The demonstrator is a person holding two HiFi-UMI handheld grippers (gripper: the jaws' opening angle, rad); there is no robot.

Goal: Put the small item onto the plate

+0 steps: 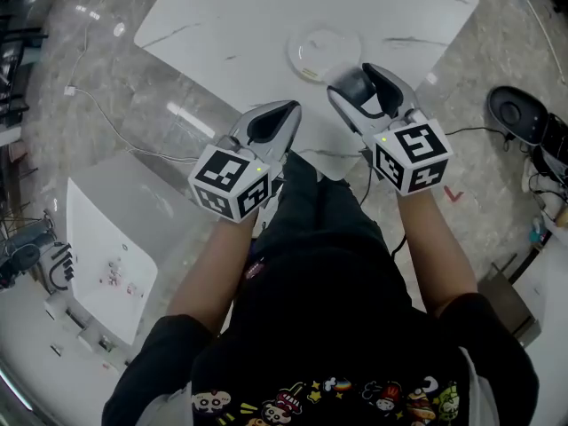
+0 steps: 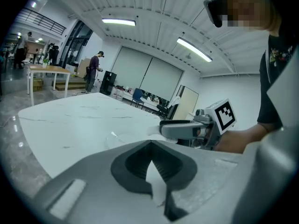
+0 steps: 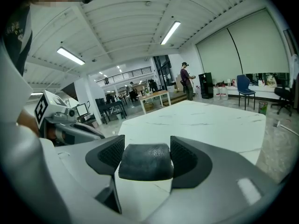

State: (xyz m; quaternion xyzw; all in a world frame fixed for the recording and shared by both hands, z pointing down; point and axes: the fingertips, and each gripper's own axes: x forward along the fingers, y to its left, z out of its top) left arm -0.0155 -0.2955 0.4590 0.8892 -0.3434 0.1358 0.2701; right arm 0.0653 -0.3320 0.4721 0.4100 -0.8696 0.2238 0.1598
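Note:
A small dark grey block [image 3: 145,162] sits pinched between the jaws of my right gripper [image 3: 145,149], which is shut on it. From the head view this gripper [image 1: 358,78] holds the dark block [image 1: 355,87] above the near edge of the white marble table [image 1: 222,16], just short of the clear plate [image 1: 324,50]. My left gripper [image 1: 286,110] hangs to the left of it by the same table edge, jaws together with nothing between them. In the left gripper view the shut jaws [image 2: 152,171] fill the foreground, with the plate [image 2: 119,138] and the right gripper [image 2: 187,129] beyond.
A white box-like unit [image 1: 106,256] stands on the floor at the left, with cables [image 1: 115,131] trailing near it. A black device [image 1: 519,114] lies on the floor at the right. People and other tables [image 2: 46,71] are far behind.

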